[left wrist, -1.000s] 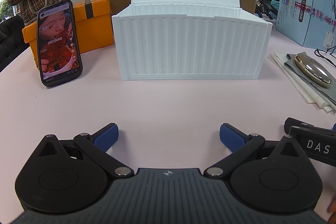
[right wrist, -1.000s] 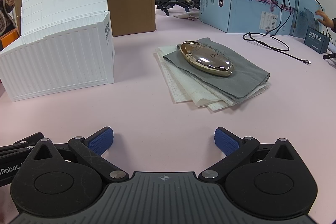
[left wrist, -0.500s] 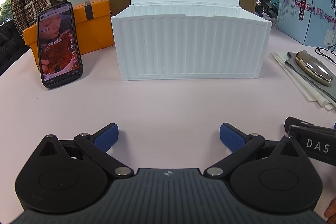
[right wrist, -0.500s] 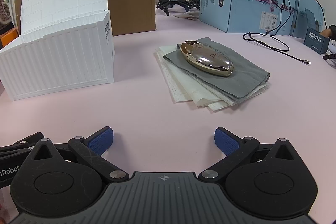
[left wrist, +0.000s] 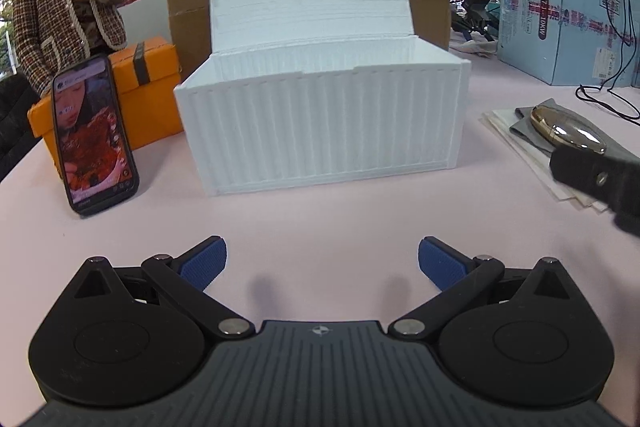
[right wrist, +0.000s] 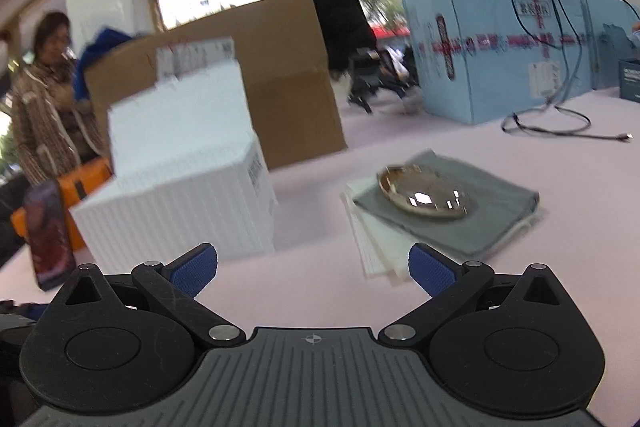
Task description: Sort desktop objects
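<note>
Right view motion-blurred; white box (right wrist: 180, 187) label unreadable

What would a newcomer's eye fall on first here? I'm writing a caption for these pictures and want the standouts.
The big white ribbed box with its lid up stands mid-table, dead ahead of the open left gripper. To its right a shiny gold case lies on a grey cloth over white sheets, ahead of the open right gripper. A lit phone leans on an orange box at left.
</note>
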{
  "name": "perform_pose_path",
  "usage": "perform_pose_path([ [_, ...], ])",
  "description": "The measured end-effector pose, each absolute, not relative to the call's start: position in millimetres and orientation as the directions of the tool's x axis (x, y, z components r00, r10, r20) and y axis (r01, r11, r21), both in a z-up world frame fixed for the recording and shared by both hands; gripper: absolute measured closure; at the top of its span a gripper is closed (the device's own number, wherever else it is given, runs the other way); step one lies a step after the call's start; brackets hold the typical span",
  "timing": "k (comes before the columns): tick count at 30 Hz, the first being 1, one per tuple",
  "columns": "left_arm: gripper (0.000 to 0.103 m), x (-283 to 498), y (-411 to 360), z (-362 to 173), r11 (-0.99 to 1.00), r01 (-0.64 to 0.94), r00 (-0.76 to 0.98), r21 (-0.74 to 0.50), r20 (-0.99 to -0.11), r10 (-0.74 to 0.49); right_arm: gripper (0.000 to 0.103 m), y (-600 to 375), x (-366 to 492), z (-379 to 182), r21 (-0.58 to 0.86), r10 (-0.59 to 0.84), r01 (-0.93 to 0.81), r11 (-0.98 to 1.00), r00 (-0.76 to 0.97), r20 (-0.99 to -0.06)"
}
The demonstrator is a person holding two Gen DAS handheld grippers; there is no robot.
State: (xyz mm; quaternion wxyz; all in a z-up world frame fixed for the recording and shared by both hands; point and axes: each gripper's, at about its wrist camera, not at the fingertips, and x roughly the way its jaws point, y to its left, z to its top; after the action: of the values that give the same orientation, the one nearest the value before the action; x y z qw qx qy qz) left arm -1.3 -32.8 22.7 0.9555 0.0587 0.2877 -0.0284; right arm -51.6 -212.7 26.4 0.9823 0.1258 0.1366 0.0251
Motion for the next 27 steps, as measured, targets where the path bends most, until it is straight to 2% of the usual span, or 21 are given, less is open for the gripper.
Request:
perform_pose_path([
  [1, 0.0, 1, -39, 29, 0.99, 0.097, 0.842, 0.104, -0.538, -0.026, 0.0, -218, -56, 32, 0.235, 0.087, -0.042, 0.971, 0.979, -0.186],
  [2, 0.0, 3, -47, 36, 0.988, 0.108, 0.855, 0.111, -0.518, -0.036, 0.0, -220, -58, 37, 0.199, 0.066, -0.033, 0.979, 0.985, -0.158],
  [4, 0.0, 8, -63, 50, 0.985, 0.138, 0.874, 0.107, -0.482, -0.07, 0.0, -224, -58, 52, 0.075, -0.017, 0.025, 0.997, 0.994, -0.11],
  [8, 0.0, 25, -96, 76, 0.971, 0.229, 0.887, 0.065, -0.425, -0.18, 0.0, -252, -51, 67, 0.031, -0.074, 0.076, 0.997, 0.995, -0.063],
  [12, 0.0, 47, -127, 97, 0.967, 0.251, 0.883, 0.045, -0.42, -0.21, 0.0, -292, -35, 75, 0.026, -0.129, 0.131, 0.991, 0.989, -0.075],
  [14, 0.0, 58, -136, 105, 0.961, 0.277, 0.87, -0.01, -0.422, -0.255, 0.0, -312, -29, 73, 0.014, -0.13, 0.132, 0.991, 0.987, -0.095],
  [18, 0.0, 83, -155, 115, 0.924, 0.368, 0.804, -0.107, -0.463, -0.374, 0.0, -337, -17, 68, -0.054, -0.067, 0.062, 0.997, 0.993, -0.097],
  [25, 0.0, 123, -188, 97, 0.858, 0.467, 0.681, -0.217, -0.531, -0.505, 0.0, -365, 14, 36, 0.047, 0.057, -0.05, 0.998, 0.986, -0.154],
  [27, 0.0, 136, -198, 84, 0.837, 0.503, 0.633, -0.214, -0.568, -0.526, 0.0, -361, 18, 30, 0.019, 0.096, -0.094, 0.995, 0.977, -0.191],
])
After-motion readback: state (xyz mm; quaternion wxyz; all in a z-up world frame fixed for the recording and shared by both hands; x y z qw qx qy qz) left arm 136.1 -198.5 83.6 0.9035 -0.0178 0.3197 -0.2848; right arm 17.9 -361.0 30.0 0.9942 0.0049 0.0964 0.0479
